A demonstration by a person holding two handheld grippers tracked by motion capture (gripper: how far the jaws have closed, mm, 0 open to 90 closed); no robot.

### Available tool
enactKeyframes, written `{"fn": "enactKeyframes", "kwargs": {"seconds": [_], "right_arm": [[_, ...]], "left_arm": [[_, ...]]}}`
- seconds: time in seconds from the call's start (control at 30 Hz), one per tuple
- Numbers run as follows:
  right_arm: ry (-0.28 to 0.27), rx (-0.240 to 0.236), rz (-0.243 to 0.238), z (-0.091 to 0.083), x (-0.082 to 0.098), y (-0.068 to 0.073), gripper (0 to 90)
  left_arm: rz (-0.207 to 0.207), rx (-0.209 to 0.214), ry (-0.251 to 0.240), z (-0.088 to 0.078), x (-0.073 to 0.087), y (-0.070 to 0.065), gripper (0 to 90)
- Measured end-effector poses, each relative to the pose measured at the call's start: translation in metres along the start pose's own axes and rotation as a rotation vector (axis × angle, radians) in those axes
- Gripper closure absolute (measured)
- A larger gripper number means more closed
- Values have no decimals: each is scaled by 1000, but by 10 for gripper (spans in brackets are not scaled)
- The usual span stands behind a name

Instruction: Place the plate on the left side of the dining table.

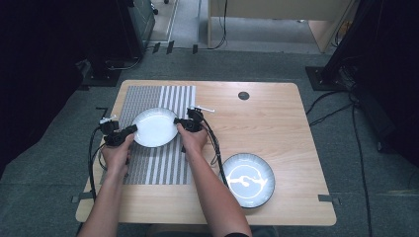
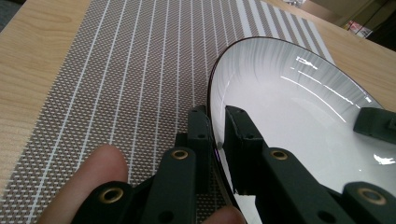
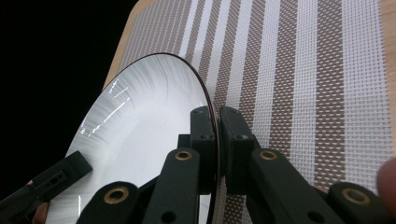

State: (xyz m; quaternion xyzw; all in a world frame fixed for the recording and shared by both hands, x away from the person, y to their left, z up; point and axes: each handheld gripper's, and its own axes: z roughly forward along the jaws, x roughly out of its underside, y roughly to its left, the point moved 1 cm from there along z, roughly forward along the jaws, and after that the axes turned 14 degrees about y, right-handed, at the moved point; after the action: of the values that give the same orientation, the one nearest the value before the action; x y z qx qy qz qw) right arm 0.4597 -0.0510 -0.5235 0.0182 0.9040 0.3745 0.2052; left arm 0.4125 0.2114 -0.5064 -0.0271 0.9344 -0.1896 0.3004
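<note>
A white plate (image 1: 155, 127) with a thin dark rim hangs just above the striped placemat (image 1: 148, 98), held from both sides. My left gripper (image 1: 132, 129) is shut on its left rim; in the left gripper view the jaws pinch the plate (image 2: 299, 107) edge, and the left gripper (image 2: 218, 128) has one jaw under and one over the rim. My right gripper (image 1: 179, 122) is shut on the right rim; the right gripper view shows the right gripper (image 3: 216, 128) clamping the plate (image 3: 140, 126) edge, with the other gripper's jaw at the far rim.
A second plate (image 1: 246, 178), with a dark ribbed rim, lies on the wooden table (image 1: 276, 113) near its front right. A small dark round disc (image 1: 243, 96) sits at the back. Cables trail from both grippers toward the front edge. The placemat (image 2: 116, 84) covers the table's left part.
</note>
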Motion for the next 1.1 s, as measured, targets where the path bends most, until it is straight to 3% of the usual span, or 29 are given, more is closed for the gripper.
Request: {"fn": "enactKeyframes", "kwargs": {"seconds": [0.23, 0.53, 1.1], "right_arm": [[-25, 44, -15, 8, -2, 0, 851], [-41, 63, -53, 11, -2, -1, 842], [-66, 81, -46, 13, 0, 0, 830]], "left_arm": [[4, -27, -2, 8, 2, -2, 771], [16, -34, 4, 12, 3, -1, 770], [-7, 18, 22, 15, 3, 2, 736]]}}
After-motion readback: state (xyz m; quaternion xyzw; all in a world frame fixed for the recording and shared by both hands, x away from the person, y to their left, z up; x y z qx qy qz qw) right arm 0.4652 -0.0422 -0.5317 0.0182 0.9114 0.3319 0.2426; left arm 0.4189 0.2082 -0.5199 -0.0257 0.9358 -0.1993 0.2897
